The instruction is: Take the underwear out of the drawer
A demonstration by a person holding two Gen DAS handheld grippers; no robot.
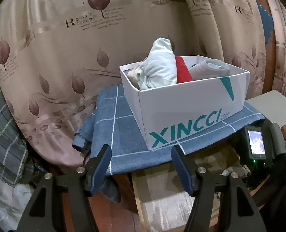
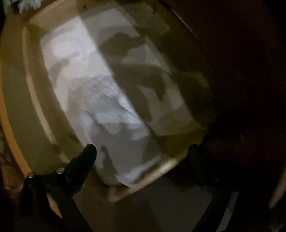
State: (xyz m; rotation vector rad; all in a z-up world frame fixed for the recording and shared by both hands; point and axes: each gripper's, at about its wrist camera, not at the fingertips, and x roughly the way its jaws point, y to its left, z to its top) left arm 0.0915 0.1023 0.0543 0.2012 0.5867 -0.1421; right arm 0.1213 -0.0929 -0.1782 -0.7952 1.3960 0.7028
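Note:
A white XINCCI box (image 1: 189, 108) stands on a blue checked cloth (image 1: 121, 135) and holds rolled underwear: a pale blue piece (image 1: 160, 67), a red piece (image 1: 183, 71) and a grey piece (image 1: 210, 67). My left gripper (image 1: 141, 166) is open and empty, just in front of the box. Below it the wooden drawer (image 1: 162, 193) is pulled open. In the blurred, dark right wrist view the drawer (image 2: 13, 96) is lined with white paper (image 2: 96, 89). My right gripper (image 2: 141, 152) is open and empty above its near edge. No underwear shows in the drawer.
A beige leaf-print curtain (image 1: 65, 58) hangs behind the box. A checked fabric (image 1: 1, 127) lies at the left. A grey surface (image 1: 274, 104) is at the right. The other gripper's body with its small screen (image 1: 256, 143) sits at the lower right.

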